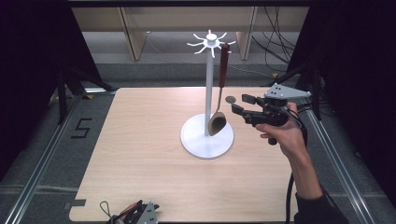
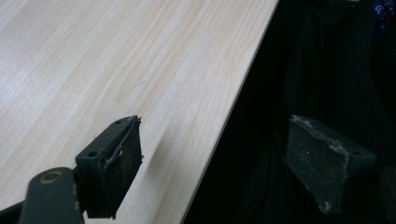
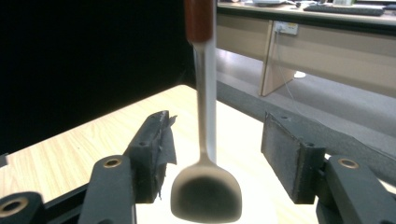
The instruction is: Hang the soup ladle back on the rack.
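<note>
- Spatula [image 1: 218, 109]: hangs from a top hook of the white stand [image 1: 208, 84], blade by the base; hanging looks done.
- Right gripper [image 1: 240, 105]: beside the stand, jaws apart, empty.
- Left gripper [image 1: 135, 212]: at the tabletop [image 1: 140, 154] edge, well clear of the stand, jaws wide.

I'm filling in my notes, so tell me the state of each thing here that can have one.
spatula: hanging by its handle from the stand's top hook, blade down by the base, not gripped.
stand: upright on the table.
right gripper: open, beside the spatula.
left gripper: open, nothing between its jaws, at the table's edge.
</note>
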